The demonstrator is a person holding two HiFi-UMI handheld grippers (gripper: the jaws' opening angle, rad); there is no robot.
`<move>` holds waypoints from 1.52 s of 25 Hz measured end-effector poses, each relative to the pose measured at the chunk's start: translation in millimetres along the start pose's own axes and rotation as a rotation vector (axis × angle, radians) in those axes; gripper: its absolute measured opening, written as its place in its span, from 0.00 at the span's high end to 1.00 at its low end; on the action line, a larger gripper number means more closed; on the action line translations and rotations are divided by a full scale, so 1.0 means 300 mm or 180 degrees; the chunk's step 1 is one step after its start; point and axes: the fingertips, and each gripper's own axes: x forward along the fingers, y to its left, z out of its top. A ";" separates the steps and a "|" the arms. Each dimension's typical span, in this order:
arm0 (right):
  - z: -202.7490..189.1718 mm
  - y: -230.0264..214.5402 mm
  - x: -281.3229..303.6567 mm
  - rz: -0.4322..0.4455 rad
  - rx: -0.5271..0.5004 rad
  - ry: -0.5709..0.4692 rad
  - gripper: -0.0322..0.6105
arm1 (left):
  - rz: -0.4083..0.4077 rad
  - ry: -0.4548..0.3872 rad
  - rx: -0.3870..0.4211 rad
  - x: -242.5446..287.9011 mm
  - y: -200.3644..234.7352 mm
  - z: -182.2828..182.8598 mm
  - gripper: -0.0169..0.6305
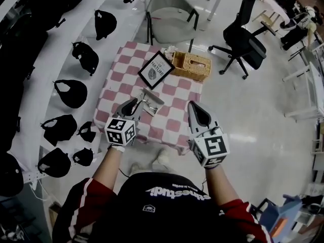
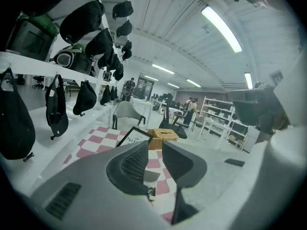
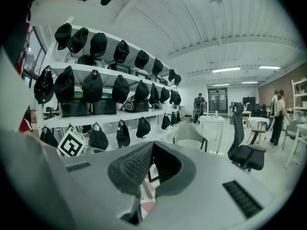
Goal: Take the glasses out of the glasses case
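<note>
Grippers flank a small table (image 1: 112, 94) draped in a pink-and-white checked cloth, seen from above the person who holds one in each hand. The left gripper (image 1: 132, 103) points over the near half of the cloth. Its jaws stand apart with a clear gap, clasping nothing. The right gripper (image 1: 192, 105) sits well to the other side, above the table's near right corner. Its two pads meet at the tips, clenched on nothing that either view shows.

The grey glasses case (image 1: 151, 101) lies on the cloth near the table's middle, just beside the tips of the left gripper and apart from the right one. From this height it cannot be told whether the glasses show inside it. In the left gripper view a grey slab that seems to be the case (image 2: 146, 175) appears low in the gap between the jaws, on the checks.

Behind the case a black-framed picture (image 1: 156, 70) stands tilted, and a wicker basket (image 1: 191, 66) rests just beside it at the table's far right corner. A grey chair (image 1: 172, 9) stands beyond the table, with a black office chair (image 1: 245, 42) off to the right. White shelves (image 1: 43, 80) at left carry rows of black caps.
</note>
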 end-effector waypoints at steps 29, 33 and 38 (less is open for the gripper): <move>-0.195 -0.120 0.059 -0.0058 0.0008 0.0322 0.96 | 0.0442 0.0965 -0.0473 0.384 0.289 -0.508 0.85; -0.218 -0.113 0.066 -0.0032 0.0038 0.0359 0.96 | 0.0528 0.0992 -0.0584 0.400 0.322 -0.539 0.85; -0.232 -0.123 0.073 -0.0041 0.0050 0.0387 0.96 | 0.0625 0.1120 -0.0631 0.426 0.360 -0.582 0.83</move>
